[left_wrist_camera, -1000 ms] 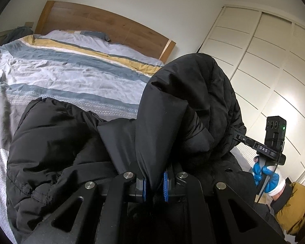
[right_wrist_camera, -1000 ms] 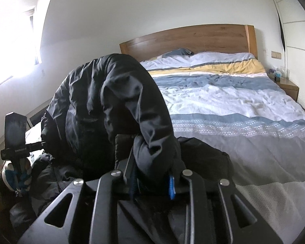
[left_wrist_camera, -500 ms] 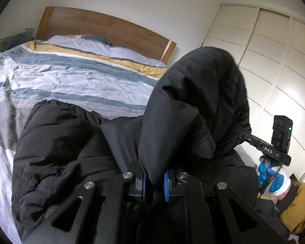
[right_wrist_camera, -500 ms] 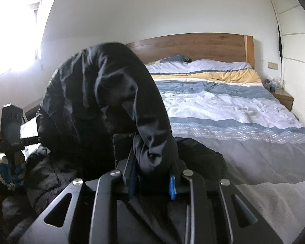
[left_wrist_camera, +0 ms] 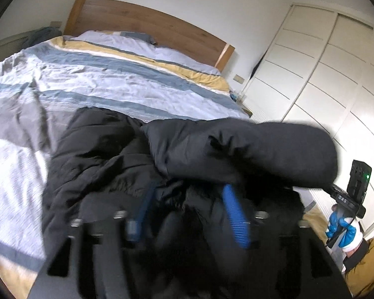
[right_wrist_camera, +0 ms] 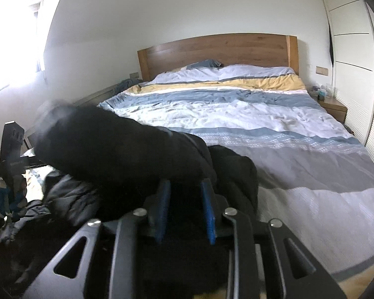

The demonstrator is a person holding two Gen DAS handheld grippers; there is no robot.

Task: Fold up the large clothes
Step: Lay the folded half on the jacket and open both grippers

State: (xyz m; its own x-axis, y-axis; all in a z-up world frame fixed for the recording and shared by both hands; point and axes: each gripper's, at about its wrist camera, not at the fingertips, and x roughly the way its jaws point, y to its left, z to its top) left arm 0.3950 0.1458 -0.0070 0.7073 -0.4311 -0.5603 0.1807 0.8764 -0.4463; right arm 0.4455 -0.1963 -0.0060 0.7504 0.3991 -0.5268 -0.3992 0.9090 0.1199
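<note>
Bed (right_wrist_camera: pixel 274 129): striped duvet (left_wrist_camera: pixel 117 82), black jacket (left_wrist_camera: pixel 99 154) on it.

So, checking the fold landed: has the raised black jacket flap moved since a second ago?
Yes. The jacket flap dropped below the headboard line, toward the bed, released.

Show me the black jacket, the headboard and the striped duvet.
black jacket (left_wrist_camera: pixel 249 149), left wrist view, on its puffy folded-over part.
headboard (right_wrist_camera: pixel 219 49), right wrist view, on its wooden panel.
striped duvet (right_wrist_camera: pixel 249 114), right wrist view, on a white band.

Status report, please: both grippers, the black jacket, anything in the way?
Left gripper just opened, fabric loose between the jaws. Right gripper opening too. Black jacket dropping folded onto the bed. Nothing in the way.
</note>
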